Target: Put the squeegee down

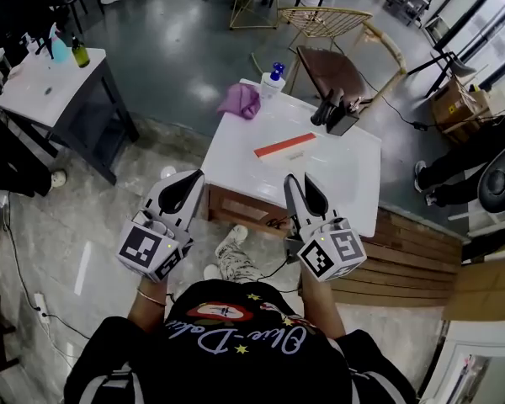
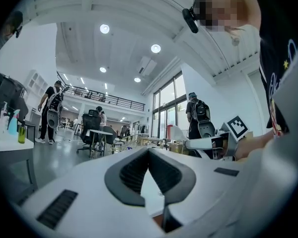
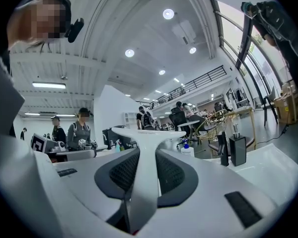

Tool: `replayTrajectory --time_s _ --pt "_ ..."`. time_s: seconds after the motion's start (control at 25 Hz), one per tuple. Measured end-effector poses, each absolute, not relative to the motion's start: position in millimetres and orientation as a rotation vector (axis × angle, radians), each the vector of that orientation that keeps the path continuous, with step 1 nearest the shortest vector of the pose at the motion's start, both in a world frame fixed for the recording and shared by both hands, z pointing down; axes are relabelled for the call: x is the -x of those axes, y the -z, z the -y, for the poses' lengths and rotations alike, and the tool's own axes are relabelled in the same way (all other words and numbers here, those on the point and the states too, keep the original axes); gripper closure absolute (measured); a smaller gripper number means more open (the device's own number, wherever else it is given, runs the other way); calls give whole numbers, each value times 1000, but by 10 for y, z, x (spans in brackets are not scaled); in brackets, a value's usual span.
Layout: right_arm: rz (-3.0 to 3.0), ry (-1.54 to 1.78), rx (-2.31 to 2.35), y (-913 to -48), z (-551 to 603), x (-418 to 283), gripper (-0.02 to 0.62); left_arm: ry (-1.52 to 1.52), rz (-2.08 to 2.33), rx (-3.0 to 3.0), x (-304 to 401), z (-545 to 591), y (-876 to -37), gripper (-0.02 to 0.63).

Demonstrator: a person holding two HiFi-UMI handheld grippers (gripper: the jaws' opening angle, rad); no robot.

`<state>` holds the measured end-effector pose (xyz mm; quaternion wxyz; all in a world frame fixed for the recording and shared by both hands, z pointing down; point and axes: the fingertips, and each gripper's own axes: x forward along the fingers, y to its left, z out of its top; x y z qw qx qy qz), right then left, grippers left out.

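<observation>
- Head view: left hand-held gripper and right hand-held gripper hover level by the white surface's near edge.
- Left gripper view: jaw tips meet, with nothing between them.
- Right gripper view: jaws clamp a white squeegee, its wide head just past the tips.

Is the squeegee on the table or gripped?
Gripped: the squeegee is clamped by its white handle in the right gripper, head over the table.

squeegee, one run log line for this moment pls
phase: squeegee held, not yet down | right gripper: shut on squeegee | left gripper: shut, empty
</observation>
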<state>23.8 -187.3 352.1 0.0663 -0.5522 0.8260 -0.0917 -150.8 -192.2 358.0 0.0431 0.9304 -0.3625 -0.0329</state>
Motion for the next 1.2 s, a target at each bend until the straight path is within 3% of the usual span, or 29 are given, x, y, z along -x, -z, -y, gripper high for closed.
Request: replayTrajectory --time_s 1.2 --pt "-2555 418 1608 -3926 2649 29 478 59 1127 -2787 1652 2583 -3709 612"
